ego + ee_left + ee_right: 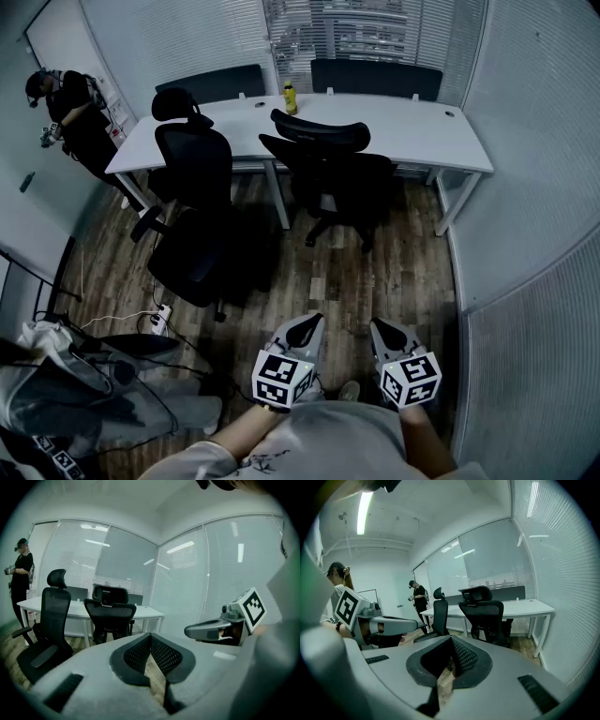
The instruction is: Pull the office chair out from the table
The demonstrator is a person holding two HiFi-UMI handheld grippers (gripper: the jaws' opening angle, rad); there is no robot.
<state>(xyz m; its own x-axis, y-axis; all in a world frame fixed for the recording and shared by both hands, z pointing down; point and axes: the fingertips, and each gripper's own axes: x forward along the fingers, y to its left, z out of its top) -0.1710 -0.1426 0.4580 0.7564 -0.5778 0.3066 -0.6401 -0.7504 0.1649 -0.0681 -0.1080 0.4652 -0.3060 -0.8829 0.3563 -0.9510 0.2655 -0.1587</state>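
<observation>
Head view: wood floor [394, 272], white worktop [412, 127] by blinds [375, 33]; chair [328, 169] close up to worktop, well ahead of L claw [312, 323] & R claw [380, 330].
Left gripper view: L claw clenched, empty, chair far off.
Right gripper view: R claw clenched, empty too.

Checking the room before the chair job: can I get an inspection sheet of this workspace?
Surface: white table, one bottle on it.
Job's things: office chair close to the table; second chair farther out.
Clutter: bags heaped on the floor.
Grippers: left hand-held gripper and right hand-held gripper shut, empty, short of both chairs.
Cables: power strip and cord on the floor.
Surroundings: blinds on the walls; person beside the table.
</observation>
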